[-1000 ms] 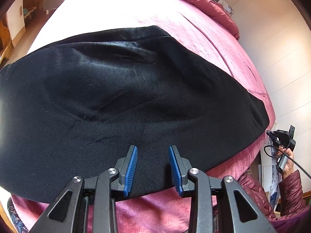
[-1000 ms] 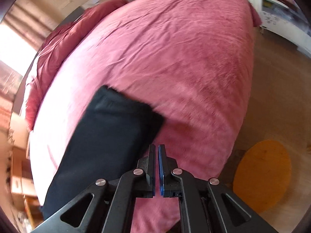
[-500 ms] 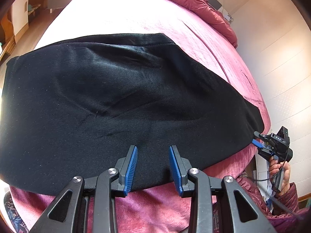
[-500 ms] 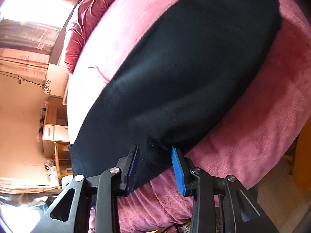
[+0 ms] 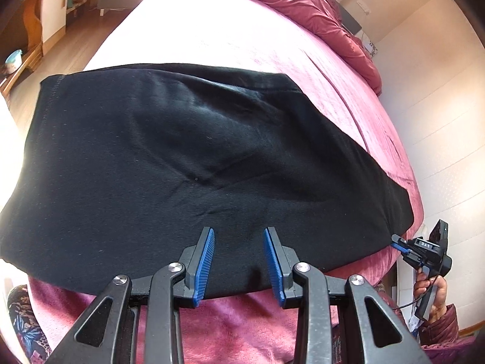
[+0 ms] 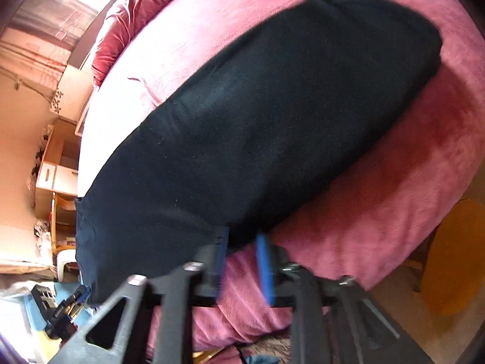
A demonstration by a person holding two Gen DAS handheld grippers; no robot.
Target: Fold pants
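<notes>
Two grippers at near hem of black pants (image 5: 194, 157), which lie flat across pink bedspread (image 5: 248, 42), long axis running side to side, already narrowed to a single band. Left gripper (image 5: 239, 261) poised over near edge, jaws parted, cloth under the gap but not pinched. Right gripper (image 6: 241, 267) at the far right corner of the same edge, jaws opening, blue pads straddling the hem with fabric edge between them, no squeeze visible; same tool seen in left view (image 5: 424, 251) with a hand (image 5: 432, 294) on its handle. Step in hand, judged: taking hold of near edge at two points ahead of the next fold. To do well: slide each lower pad fully under all layers before closing, bite only pants and not the plush bedspread beneath, keep both grips level so the edge lifts as one straight line, carry over without dragging the bottom layer. Red duvet (image 5: 303, 3) bunched at head of bed, well apart. Versus a second ago: right jaws were pressed together over bare bedspread beside a pant end, now spread and at the hem; left jaws at unchanged width, view drawn slightly back, more of the left waist end showing.
</notes>
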